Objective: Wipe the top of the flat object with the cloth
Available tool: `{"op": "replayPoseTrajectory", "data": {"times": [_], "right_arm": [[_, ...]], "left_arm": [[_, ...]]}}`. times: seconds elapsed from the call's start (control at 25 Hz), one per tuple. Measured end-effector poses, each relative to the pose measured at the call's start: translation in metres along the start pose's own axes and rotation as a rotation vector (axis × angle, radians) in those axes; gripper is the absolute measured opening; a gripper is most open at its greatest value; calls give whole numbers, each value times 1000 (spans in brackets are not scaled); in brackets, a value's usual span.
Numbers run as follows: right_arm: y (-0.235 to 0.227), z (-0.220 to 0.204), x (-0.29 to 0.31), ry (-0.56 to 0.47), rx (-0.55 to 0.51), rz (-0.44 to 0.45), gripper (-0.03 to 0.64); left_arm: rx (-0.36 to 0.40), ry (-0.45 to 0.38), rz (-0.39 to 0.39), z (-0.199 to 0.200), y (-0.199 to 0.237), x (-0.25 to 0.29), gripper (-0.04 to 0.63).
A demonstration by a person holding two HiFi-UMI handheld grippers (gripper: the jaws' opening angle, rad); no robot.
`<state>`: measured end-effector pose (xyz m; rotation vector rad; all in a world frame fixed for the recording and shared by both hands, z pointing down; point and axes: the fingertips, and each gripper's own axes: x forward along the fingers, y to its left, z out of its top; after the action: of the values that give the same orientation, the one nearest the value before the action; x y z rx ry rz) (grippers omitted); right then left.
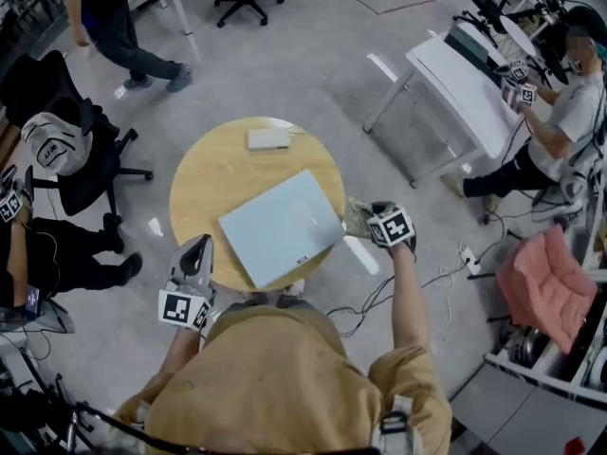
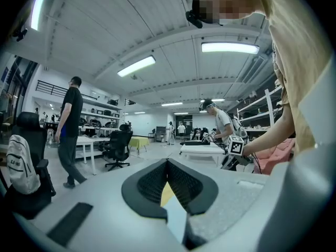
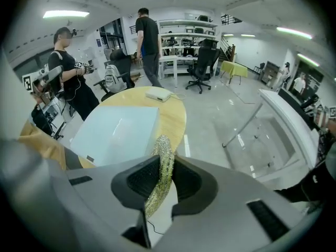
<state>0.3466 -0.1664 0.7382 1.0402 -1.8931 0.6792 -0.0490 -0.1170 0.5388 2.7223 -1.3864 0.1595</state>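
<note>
Round wooden bench (image 1: 204, 183) on a grey office floor, seen from above by the person working at it. On the near half of the bench lies the flat object (image 1: 282, 227), a pale blue slab set at a slant, one corner just over the bench's near edge. Its top is bare; nothing touches it.

Just beside its right edge, past the rim of the bench, hangs the cloth (image 1: 358, 216), a small yellow-green glittery piece. The right tool (image 3: 168, 167) pinches it between its jaws, with a fold sticking out ahead of them.

The left tool (image 2: 168, 163) hovers at the bench's near left edge, jaws pressed together at the tips and holding nothing.

Wiping looks not yet begun: the cloth is gripped but off the slab. The next move likely calls for bringing the cloth left and down onto the top, flat enough to drag across.

A small white box (image 1: 268, 138) sits on the far side of the bench.
</note>
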Motion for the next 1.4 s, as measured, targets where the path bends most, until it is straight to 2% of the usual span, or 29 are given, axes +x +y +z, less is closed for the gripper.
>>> {"op": "replayPoseTrajectory", "data": {"times": [0.2, 0.44, 0.76, 1.04, 1.4], "right_arm": [[-5, 11, -39, -104, 14, -129, 57], [48, 83, -98, -444, 74, -195, 58], [136, 169, -173, -782, 11, -235, 58], [184, 204, -223, -942, -107, -284, 58], [233, 229, -272, -1070, -190, -327, 58]], "left_arm": [[7, -16, -21, 3, 4, -1, 3], [11, -31, -37, 9, 14, -6, 3], [21, -74, -61, 23, 24, -13, 3], [36, -127, -59, 47, 42, -22, 3], [40, -173, -78, 67, 54, -27, 3]]}}
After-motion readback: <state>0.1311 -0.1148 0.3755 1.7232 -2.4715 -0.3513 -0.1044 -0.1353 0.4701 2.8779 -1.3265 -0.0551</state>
